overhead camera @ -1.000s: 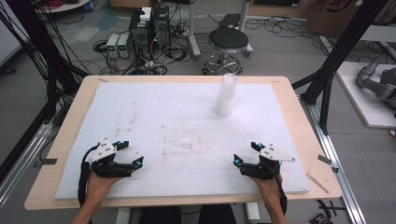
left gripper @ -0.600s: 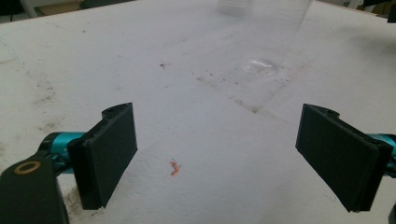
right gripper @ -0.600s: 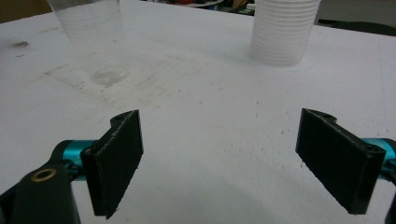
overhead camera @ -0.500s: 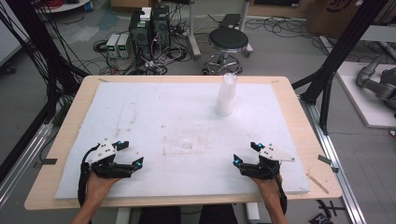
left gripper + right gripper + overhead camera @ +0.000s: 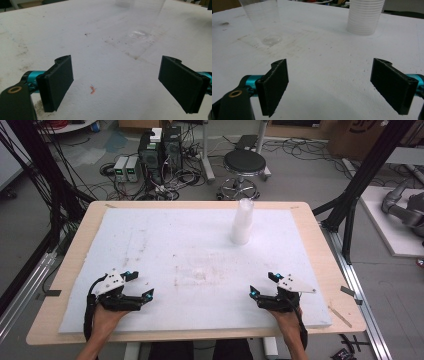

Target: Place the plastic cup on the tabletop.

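White foam board [image 5: 165, 245] covers the bench; a stack of plastic cups [image 5: 242, 221] stands at its far side. A single clear cup [image 5: 262, 18] stands mid-board. Left tool [image 5: 140, 287] and right tool [image 5: 261, 285] rest near edge, jaws wide apart, empty.

The white board [image 5: 165, 245] is mostly bare, so a hand can slide almost anywhere on it. From its middle, a tall stack of cups [image 5: 242, 222] stands at about 1 o'clock, near the far edge. One clear cup [image 5: 263, 21] stands alone near the middle, hard to see. There is wide room between the two. The left gripper [image 5: 141, 285] and right gripper [image 5: 261, 285] sit at 7 and 5 o'clock, jaws wide apart, nothing between them.
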A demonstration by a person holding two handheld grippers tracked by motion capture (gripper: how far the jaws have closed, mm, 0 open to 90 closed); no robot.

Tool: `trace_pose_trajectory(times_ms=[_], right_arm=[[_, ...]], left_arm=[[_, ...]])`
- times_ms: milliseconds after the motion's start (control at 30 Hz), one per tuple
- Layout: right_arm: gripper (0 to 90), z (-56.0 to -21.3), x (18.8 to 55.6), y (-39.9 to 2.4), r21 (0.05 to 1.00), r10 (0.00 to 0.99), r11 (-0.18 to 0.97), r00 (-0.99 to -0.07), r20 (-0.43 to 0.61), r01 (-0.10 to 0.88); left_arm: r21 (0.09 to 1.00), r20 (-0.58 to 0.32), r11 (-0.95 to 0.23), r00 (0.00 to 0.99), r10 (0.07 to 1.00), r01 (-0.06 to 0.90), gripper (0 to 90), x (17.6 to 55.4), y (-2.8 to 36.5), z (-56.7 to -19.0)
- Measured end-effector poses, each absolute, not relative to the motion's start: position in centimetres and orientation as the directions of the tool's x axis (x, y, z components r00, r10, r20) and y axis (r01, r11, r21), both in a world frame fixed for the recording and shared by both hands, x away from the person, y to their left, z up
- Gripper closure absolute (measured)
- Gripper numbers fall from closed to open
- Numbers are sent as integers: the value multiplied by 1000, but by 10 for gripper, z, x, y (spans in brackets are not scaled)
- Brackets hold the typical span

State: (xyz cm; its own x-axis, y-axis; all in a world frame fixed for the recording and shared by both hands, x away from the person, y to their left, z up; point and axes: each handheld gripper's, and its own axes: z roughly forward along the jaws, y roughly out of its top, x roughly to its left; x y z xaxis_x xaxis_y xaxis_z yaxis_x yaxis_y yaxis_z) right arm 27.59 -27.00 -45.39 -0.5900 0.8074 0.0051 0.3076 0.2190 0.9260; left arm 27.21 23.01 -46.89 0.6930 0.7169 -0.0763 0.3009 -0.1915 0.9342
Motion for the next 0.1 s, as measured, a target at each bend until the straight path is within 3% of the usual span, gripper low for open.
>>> trace_pose_trajectory(times_ms=[100], right_arm=[[150,-454,276,-270,926,807,219,-590,5,307]], left_arm=[[937,-81,-179,687,722,299,124,272,231,-469]])
